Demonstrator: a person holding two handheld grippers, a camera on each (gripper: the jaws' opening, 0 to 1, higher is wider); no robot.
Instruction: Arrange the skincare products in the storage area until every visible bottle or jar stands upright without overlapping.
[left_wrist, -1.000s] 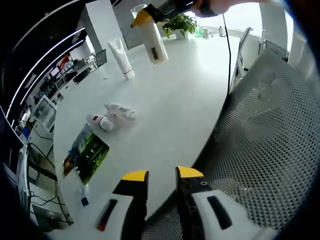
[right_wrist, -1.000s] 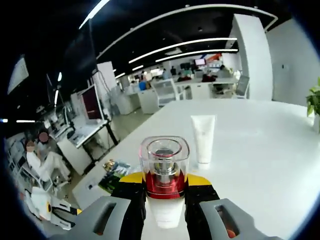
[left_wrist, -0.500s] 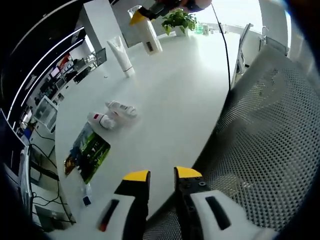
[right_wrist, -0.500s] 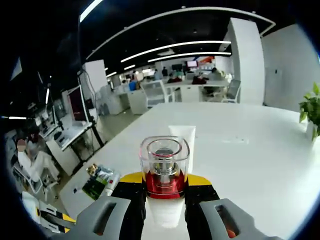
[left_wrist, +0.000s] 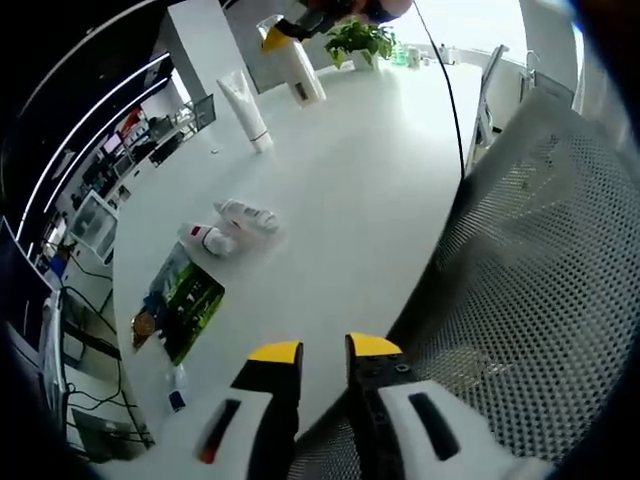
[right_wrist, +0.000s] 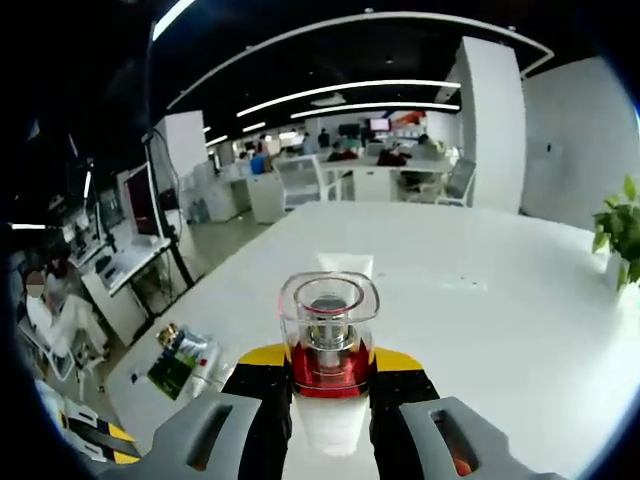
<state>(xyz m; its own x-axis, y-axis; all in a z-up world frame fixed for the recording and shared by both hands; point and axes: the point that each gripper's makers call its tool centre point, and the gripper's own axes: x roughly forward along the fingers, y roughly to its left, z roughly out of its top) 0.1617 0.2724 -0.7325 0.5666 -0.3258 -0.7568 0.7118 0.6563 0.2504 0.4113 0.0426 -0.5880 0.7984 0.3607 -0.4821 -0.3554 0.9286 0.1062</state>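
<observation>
We see the right hand-held gripper (right_wrist: 329, 368) pinching a clear-capped bottle (right_wrist: 328, 335) above the white worktop (right_wrist: 500, 300), while the left hand-held gripper (left_wrist: 324, 349) is slightly spread, empty.

We see the table (left_wrist: 360, 190) as a smooth white top with a soft sheen; the chair back (left_wrist: 540, 280) beside it is grey perforated mesh, matt; the bottle (right_wrist: 329, 345) has a clear, glossy cap like glass or hard plastic, a metallic core and a shiny red band; the tube (left_wrist: 245, 111) looks like matt white plastic; the packet (left_wrist: 180, 305) is glossy printed film.
</observation>
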